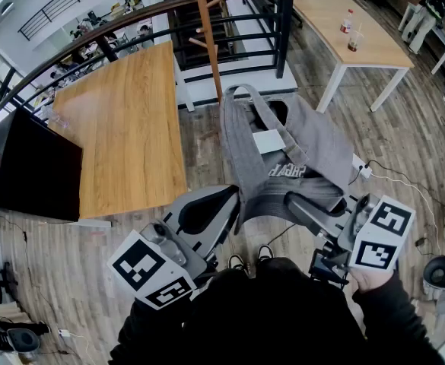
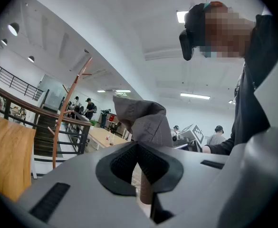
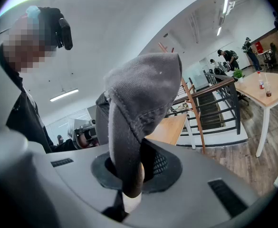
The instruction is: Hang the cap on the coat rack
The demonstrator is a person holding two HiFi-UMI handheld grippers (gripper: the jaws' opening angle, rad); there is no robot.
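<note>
Head view: the grey cap (image 1: 283, 154) hangs in the air in front of the person, stretched between the two grippers above the plank floor (image 1: 405, 139). The left gripper (image 1: 230, 200) clamps the cap's left edge and the right gripper (image 1: 294, 201) clamps its right side, each with a marker cube at its rear. The coat rack (image 1: 207, 36), a slim wooden pole with short pegs, rises beyond the cap by a dark railing (image 1: 131, 17); the cap is on none of its pegs. A long wooden table (image 1: 123, 128) lies to the left with a black screen (image 1: 32, 173) at its near corner, and a white-legged table (image 1: 344, 33) at the upper right carries a bottle (image 1: 348, 20) and a cup (image 1: 353, 40). Left gripper view: the jaws (image 2: 139, 148) are pressed together on a fold of grey cap cloth (image 2: 146, 120), which stands up from the pinch point. The coat rack (image 2: 65, 113) stands to the left, well apart from the cap, behind the railing (image 2: 29, 109). Right gripper view: the jaws (image 3: 129, 167) are closed on a thick stitched band of the cap (image 3: 143, 96), whose crown bulges up over them. The coat rack (image 3: 192, 106) shows to the right of the cap, not touching it, with the railing (image 3: 215, 87) and the bottle (image 3: 261, 80) and cup (image 3: 268, 89) on their table farther right.
</note>
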